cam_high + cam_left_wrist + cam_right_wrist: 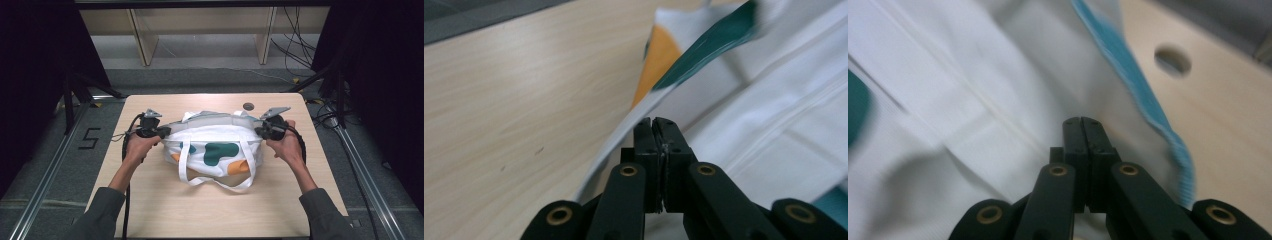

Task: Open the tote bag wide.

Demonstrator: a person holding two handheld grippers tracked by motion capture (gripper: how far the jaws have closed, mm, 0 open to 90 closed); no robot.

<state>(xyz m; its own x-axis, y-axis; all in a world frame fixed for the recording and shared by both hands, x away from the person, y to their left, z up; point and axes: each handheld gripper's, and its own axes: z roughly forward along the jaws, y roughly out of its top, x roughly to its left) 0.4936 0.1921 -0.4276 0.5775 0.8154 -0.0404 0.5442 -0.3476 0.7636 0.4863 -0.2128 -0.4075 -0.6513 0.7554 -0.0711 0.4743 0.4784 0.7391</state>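
Both grippers, left gripper (161, 131) and right gripper (261, 131), are clamped on opposite ends of the white tote bag (212, 150) at frame centre on the table (150, 200). We judge gripping done; spreading or folding remains.

Both forearms reach forward, spread apart. Left gripper (161, 131) and right gripper (261, 131) point inward toward each other (jaws pressed together on both), hands wrapped round the bodies.
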